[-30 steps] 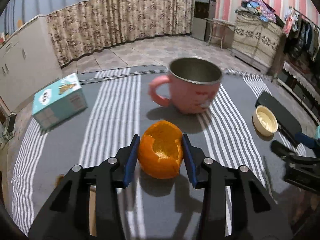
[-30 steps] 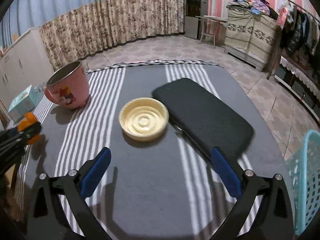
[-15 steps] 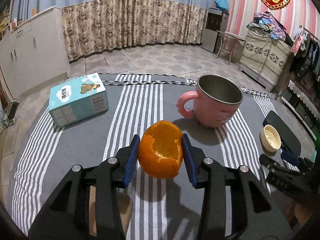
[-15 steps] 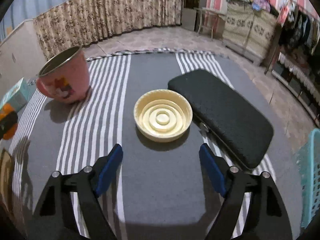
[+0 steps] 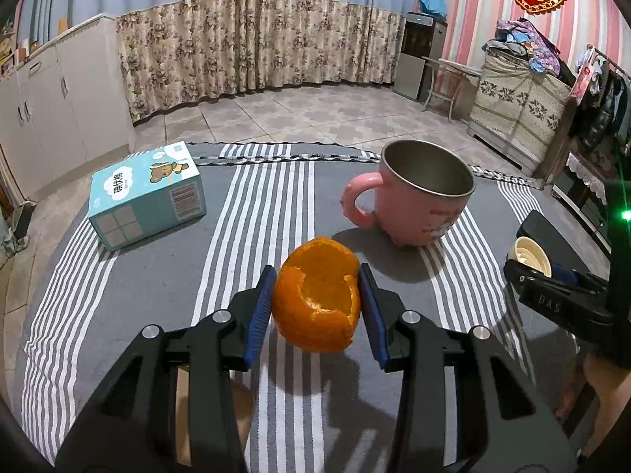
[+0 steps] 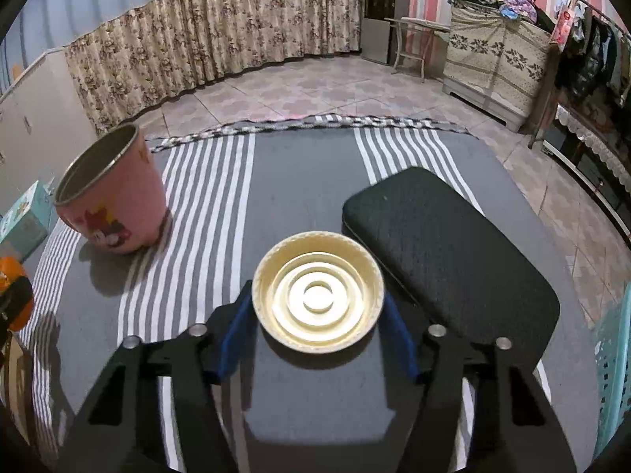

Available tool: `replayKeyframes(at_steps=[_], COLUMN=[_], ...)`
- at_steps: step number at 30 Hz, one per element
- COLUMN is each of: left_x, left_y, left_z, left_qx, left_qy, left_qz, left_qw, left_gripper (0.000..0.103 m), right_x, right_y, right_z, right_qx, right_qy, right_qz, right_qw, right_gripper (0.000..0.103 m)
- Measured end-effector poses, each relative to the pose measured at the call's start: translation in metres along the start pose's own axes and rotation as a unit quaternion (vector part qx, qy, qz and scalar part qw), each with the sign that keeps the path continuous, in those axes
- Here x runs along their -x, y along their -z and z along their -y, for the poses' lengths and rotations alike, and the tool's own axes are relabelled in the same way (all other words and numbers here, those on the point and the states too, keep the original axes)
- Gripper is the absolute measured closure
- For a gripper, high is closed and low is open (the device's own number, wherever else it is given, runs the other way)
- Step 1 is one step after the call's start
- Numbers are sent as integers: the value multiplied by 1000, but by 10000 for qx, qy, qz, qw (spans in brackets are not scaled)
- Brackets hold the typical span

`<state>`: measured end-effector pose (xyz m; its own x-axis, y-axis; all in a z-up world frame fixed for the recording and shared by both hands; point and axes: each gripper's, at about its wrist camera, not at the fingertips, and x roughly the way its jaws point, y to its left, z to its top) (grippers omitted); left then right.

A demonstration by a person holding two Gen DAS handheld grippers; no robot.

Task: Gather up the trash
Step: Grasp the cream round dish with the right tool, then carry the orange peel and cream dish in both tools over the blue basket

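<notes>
An empty orange peel (image 5: 315,315) hangs clear of the striped cloth, casting a shadow below, and my left gripper (image 5: 315,303) is shut on it with a blue pad on each side. A cream round lid (image 6: 317,299) lies upside down on the cloth. My right gripper (image 6: 317,315) straddles it and its jaws are closing. The lid sits between the blue pads, and I see no firm press on its rim. In the left wrist view the right gripper (image 5: 540,272) shows at the right edge with the lid (image 5: 528,254) at its tips.
A pink steel-lined cup (image 5: 418,205) stands behind the peel, left of the lid (image 6: 114,205). A teal tissue box (image 5: 146,193) lies far left. A black case (image 6: 445,248) lies right beside the lid. A teal basket (image 6: 615,354) stands off the table's right edge.
My right gripper moved forward over the cloth until the lid sat between its fingers, and its jaws narrowed a lot. My left gripper kept its hold on the peel.
</notes>
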<state>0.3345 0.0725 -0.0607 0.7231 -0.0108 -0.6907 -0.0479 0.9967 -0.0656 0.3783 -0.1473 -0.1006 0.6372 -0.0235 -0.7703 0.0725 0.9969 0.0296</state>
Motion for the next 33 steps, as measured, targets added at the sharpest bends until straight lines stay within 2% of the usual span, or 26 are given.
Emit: replayKeyframes(at_steps=[4,12,17,21,23,25,27,33], left_x=[0,0,4,11,16,23,29,56], left_y=[-2,2,4,4,5,5,5,4], left_z=[0,9,17,34,44,59,75,138], left_qx=[-18,-170,-276,-471,-608,-754,-848,-1178], left_qy=[5,11,48,257,239,208,339,641], left_qz=[13,70,142,229,294,380,374,557], left_qw=[10000,9998,9995,9983,9974,9962,9951,9894], left_gripper=[62,62,62,62,62,62,62,63], right_x=[10,79,125,159,176,186,195,199], right_y=[7,21,32,45,52,57,62,72], right_z=[0,34,91,144,171,196,225,288], right_qx=[61,212,92,-136,-199,-347,-584,-1046], right_qy=[-170,-123,230,591,827,1020,1226,1333], right_qz=[96,669,896,984,1060,1087,1185,1271], right_qw=[9998,9975,9957,9933,9907,9882,9836,9773], right_gripper=[42,42,42,42,42,42,42,42])
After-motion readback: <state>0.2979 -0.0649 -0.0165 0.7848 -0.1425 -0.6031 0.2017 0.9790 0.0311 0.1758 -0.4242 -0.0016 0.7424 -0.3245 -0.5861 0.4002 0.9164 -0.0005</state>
